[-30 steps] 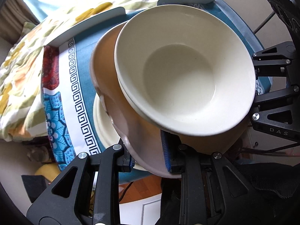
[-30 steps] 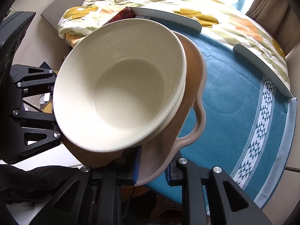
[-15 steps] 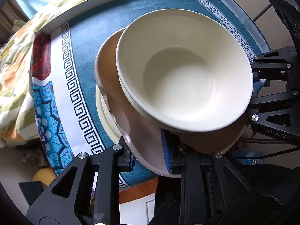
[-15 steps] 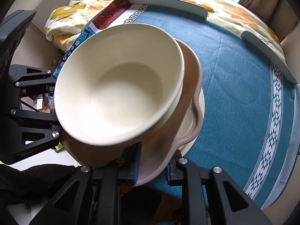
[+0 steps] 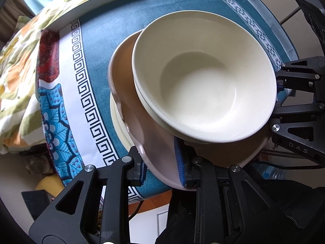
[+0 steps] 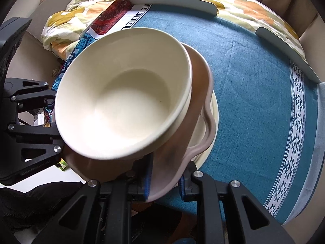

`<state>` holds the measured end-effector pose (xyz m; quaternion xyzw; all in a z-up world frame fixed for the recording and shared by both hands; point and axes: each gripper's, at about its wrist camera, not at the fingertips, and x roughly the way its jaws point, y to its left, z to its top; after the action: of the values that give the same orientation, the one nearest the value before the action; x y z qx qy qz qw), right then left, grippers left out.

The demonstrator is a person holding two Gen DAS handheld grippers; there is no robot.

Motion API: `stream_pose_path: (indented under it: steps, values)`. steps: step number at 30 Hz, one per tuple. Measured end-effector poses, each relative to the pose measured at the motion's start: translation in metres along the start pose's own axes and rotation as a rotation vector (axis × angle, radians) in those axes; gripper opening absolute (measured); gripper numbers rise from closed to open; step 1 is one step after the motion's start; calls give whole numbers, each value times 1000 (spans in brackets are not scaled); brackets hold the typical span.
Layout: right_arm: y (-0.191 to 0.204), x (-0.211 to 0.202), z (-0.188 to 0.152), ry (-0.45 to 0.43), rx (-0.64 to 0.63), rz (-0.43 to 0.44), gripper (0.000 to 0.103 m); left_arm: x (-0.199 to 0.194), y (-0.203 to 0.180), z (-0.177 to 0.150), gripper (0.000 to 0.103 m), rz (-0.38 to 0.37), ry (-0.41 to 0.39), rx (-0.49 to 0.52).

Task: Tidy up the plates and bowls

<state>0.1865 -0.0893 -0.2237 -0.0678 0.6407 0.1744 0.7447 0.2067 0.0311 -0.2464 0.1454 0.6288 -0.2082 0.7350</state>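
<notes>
The cream bowl [image 5: 205, 85] sits in a pink dish [image 5: 130, 105], low over a cream plate [image 5: 118, 126] near the table [image 6: 254, 81] edge. Left claw [image 5: 162, 166] and right claw [image 6: 165, 181] each clench the dish's rim. Blue cloth beyond lies bare to the raised rails [image 6: 172, 0].

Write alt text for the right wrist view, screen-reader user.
The right gripper is clamped on the rim of a pinkish-brown wavy-edged plate that carries a stack of cream bowls, above a cream plate lying on the teal tablecloth. The left gripper holds the plate's opposite edge, and a floral quilt lies beyond the table.
</notes>
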Motion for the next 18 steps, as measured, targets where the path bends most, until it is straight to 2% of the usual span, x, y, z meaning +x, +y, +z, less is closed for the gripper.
stream_pose_path:
  steps: [8,18]
  values:
    - [3,-1,6,52,21,-22,19,-6,2,2,26,22,36,-4]
    - [2,-9,6,64,41,-30,20,-9,0,3,26,32,54,3]
